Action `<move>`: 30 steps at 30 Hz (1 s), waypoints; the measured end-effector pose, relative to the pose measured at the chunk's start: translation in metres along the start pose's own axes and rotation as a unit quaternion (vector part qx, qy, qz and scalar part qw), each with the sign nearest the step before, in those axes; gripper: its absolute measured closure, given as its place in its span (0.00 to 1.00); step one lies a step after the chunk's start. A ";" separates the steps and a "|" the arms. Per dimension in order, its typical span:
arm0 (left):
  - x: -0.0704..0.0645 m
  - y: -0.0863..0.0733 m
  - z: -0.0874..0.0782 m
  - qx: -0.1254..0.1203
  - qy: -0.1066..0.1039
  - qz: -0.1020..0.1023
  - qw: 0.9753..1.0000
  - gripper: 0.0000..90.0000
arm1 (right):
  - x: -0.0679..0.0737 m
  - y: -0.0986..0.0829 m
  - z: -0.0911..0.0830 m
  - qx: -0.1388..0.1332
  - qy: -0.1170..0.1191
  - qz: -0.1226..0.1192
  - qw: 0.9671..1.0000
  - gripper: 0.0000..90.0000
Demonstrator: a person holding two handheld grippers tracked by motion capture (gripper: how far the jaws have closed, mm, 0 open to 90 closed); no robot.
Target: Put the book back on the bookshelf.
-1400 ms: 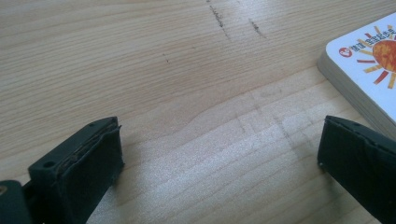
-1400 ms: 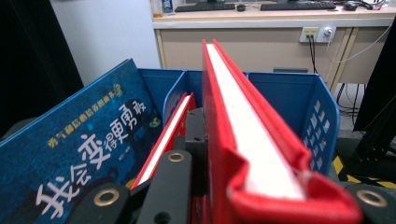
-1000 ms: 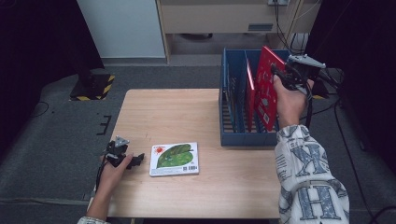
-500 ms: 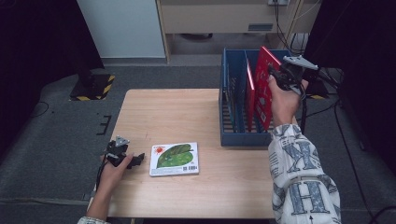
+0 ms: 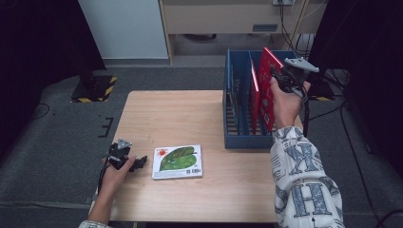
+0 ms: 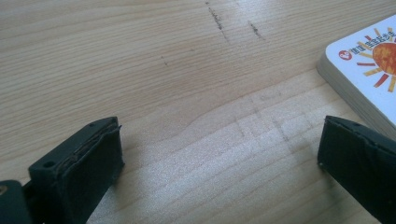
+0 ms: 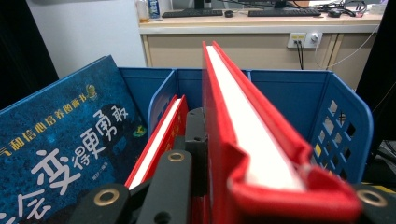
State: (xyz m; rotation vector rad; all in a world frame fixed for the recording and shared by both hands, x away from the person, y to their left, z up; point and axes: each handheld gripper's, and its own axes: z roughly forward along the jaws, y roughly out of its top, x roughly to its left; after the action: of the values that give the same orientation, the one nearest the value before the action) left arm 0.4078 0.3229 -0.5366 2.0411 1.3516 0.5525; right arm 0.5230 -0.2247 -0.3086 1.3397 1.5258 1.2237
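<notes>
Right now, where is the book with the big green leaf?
In the high view the leaf book lies flat on the table, just right of the left gripper.

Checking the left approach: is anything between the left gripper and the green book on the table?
Nothing visible. Bare table lies between the open left gripper and the green book, which sits just beyond its jaws.

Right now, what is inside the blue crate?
The blue crate holds a big red book, gripped by the right tool, a thinner red book beside it, and a dark blue book. The crate's floor is hidden by the books.
</notes>
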 end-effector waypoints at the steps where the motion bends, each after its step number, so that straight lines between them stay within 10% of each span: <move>1: 0.000 0.000 0.000 0.000 0.000 0.000 1.000 0.00 | 0.000 0.000 0.001 0.000 0.000 0.000 1.000 0.88; 30: 0.000 0.000 0.001 0.000 0.000 -0.001 1.000 0.00 | 0.002 -0.037 0.028 0.010 -0.009 -0.004 1.000 0.88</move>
State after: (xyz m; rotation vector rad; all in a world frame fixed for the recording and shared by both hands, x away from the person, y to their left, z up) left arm 0.4083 0.3223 -0.5367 2.0396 1.3527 0.5526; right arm 0.5400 -0.2174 -0.3512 1.3526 1.5327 1.1917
